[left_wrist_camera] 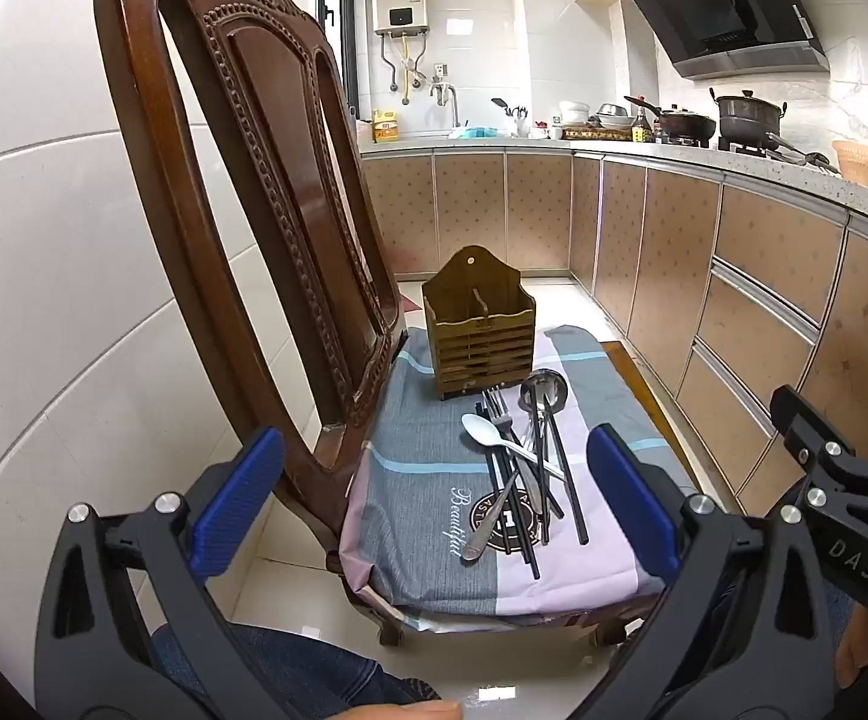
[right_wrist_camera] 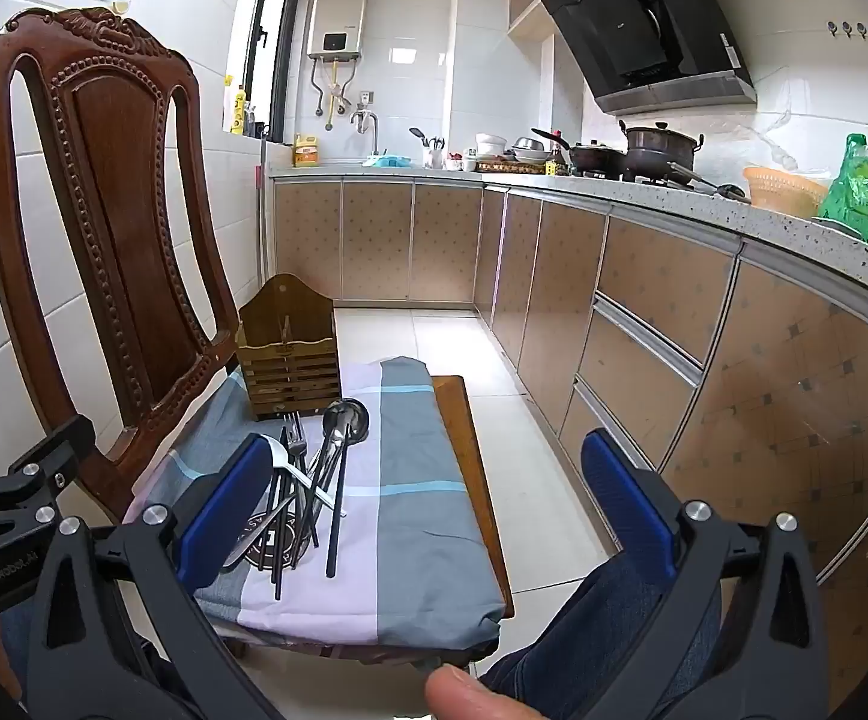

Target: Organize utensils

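Note:
A pile of utensils (left_wrist_camera: 521, 468) lies on the cloth-covered chair seat (left_wrist_camera: 422, 480): spoons, a fork, a ladle and black chopsticks, crossing one another. Behind them stands a slatted wooden utensil holder (left_wrist_camera: 479, 330), nothing visible inside. My left gripper (left_wrist_camera: 434, 504) hovers open in front of the seat, nothing between its blue pads. In the right wrist view the same utensil pile (right_wrist_camera: 308, 480) and wooden holder (right_wrist_camera: 287, 354) sit left of centre. My right gripper (right_wrist_camera: 428, 510) is open and empty, its left pad overlapping the pile in view.
The carved wooden chair back (left_wrist_camera: 242, 180) rises at the left. Kitchen cabinets (right_wrist_camera: 644, 324) run along the right, with pots (right_wrist_camera: 656, 150) and a green bag (right_wrist_camera: 866, 192) on the counter. Tiled floor (right_wrist_camera: 452, 336) lies between. A person's knees in jeans (right_wrist_camera: 590, 636) are below.

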{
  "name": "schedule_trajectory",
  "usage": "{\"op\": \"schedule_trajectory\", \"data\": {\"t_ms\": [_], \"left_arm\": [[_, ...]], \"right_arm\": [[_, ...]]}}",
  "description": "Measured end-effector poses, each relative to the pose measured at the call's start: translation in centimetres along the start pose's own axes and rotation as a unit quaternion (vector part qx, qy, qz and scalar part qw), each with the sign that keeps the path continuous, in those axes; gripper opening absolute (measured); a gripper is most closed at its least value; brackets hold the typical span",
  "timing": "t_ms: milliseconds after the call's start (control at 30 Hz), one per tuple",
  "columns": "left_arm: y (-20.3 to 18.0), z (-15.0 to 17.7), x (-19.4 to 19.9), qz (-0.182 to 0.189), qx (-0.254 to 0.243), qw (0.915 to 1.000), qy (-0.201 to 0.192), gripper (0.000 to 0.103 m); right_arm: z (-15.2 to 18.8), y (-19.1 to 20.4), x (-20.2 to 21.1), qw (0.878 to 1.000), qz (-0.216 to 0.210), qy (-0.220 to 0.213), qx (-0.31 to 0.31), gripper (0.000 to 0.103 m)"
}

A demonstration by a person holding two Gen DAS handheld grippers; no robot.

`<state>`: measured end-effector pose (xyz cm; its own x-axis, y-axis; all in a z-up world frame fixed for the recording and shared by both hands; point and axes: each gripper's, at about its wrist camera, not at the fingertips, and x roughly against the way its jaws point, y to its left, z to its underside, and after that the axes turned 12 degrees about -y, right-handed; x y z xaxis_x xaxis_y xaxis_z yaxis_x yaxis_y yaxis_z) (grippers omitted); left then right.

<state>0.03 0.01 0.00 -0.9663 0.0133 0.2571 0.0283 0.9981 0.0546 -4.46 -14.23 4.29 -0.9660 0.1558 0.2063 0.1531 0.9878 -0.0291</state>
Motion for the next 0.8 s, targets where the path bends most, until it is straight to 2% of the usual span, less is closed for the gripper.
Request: {"op": "schedule_trajectory", "data": {"t_ms": [800], "left_arm": [[0.07,0.02,0.11,0.001,-0.002,1.0,-0.003,0.099]], "right_arm": [[0.24,0.19,-0.16,1.0,-0.001,0.005,0.0,0.1]]}}
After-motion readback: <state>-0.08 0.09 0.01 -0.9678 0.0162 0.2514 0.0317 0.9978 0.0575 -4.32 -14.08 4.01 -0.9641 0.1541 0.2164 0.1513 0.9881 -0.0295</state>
